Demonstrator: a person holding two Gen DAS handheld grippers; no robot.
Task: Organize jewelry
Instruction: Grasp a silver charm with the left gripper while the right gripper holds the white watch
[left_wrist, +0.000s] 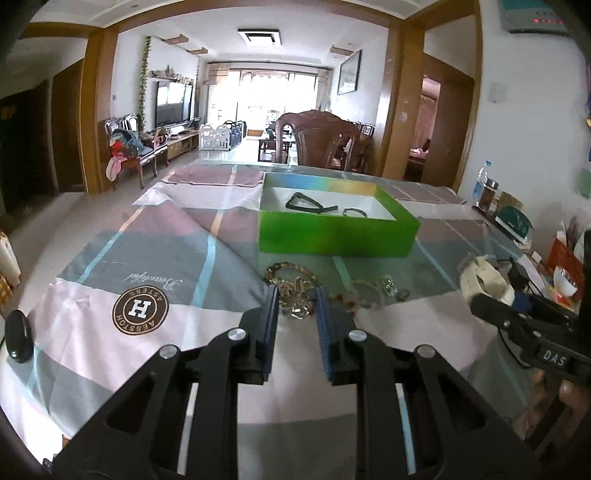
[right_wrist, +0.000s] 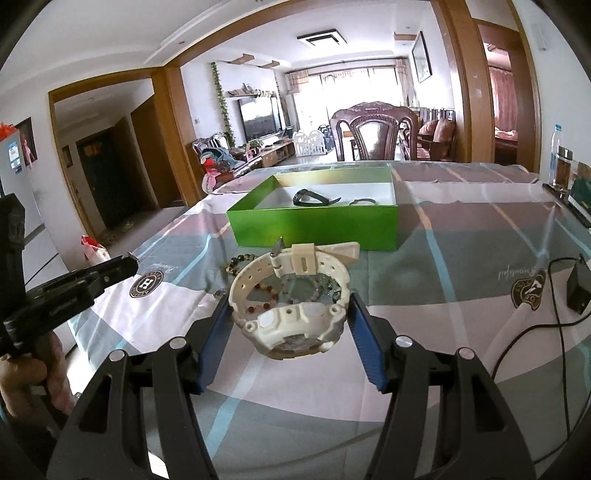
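**Presently on the surface: jewelry, box, two grippers**

Item 1. Right gripper (right_wrist: 290, 321): blue pads clamped on a white watch (right_wrist: 291, 295), one pad on each side of its case, strap buckled into a loop that rises toward the green box (right_wrist: 314, 225). The watch is held clear of the surface (right_wrist: 461, 332), above the loose jewelry.

Item 2. Left gripper (left_wrist: 295, 314): blue pads drawn close, a narrow gap between them. A gold chain (left_wrist: 291, 291) shows in that gap and just beyond the tips; whether the pads press it cannot be told from this view. In the right wrist view the same gripper shows at the left edge, raised above the cloth, with a hand (right_wrist: 33, 380) on its handle.

Item 3. Green box: open, toward the far side of the surface, white inside. It contains a black band (left_wrist: 308, 203) and a small ring-shaped bangle (left_wrist: 354, 212), lying side by side.

Item 4. Loose pieces near the front wall of the box: a beaded bracelet (right_wrist: 234, 264), further small rings and bangles (left_wrist: 384, 286).

Item 5. Patterned cloth covering the surface, printed with a round "H" emblem (left_wrist: 140, 307).
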